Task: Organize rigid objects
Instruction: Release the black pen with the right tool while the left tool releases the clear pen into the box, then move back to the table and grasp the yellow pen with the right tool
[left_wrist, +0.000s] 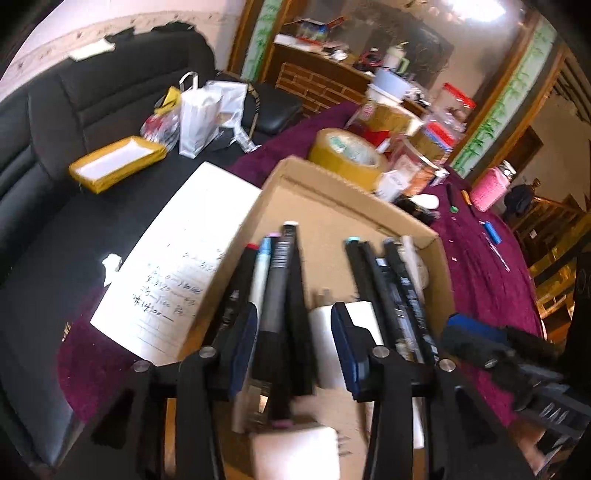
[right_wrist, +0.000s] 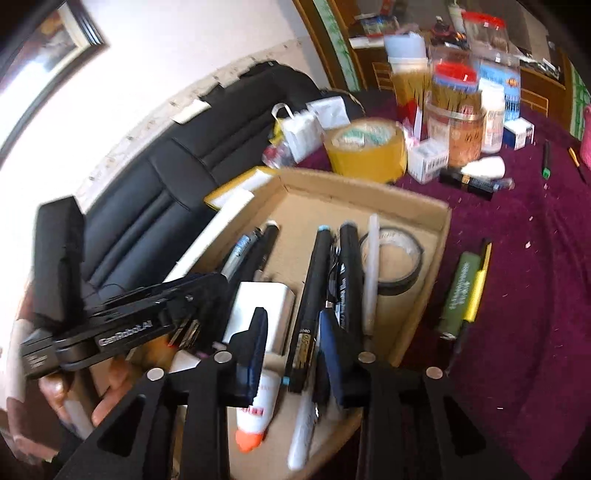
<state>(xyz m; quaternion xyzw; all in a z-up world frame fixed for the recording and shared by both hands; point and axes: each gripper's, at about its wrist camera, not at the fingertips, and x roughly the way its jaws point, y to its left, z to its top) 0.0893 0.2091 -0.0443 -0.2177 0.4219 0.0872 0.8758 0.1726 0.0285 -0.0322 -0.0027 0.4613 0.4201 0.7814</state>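
A shallow cardboard box (left_wrist: 439, 243) (right_wrist: 441, 221) on the purple tablecloth holds several black markers (left_wrist: 388, 291) (right_wrist: 314, 280), a white block (right_wrist: 258, 306), a glue bottle (right_wrist: 256, 410) and a roll of clear tape (right_wrist: 400, 258). My left gripper (left_wrist: 293, 341) hovers open over the box's left half, with markers (left_wrist: 275, 295) lying between its blue pads; whether they touch is unclear. My right gripper (right_wrist: 295, 347) is open low over the box, its pads on either side of a black marker (right_wrist: 303, 343). The left gripper also shows in the right wrist view (right_wrist: 155, 306).
A green and yellow pen bundle (right_wrist: 463, 288) lies right of the box. A brown tape roll (left_wrist: 347, 155), jars (right_wrist: 452, 129) and small boxes stand behind. A written sheet (left_wrist: 177, 269) lies left of the box. A black sofa (left_wrist: 74, 122) holds bags.
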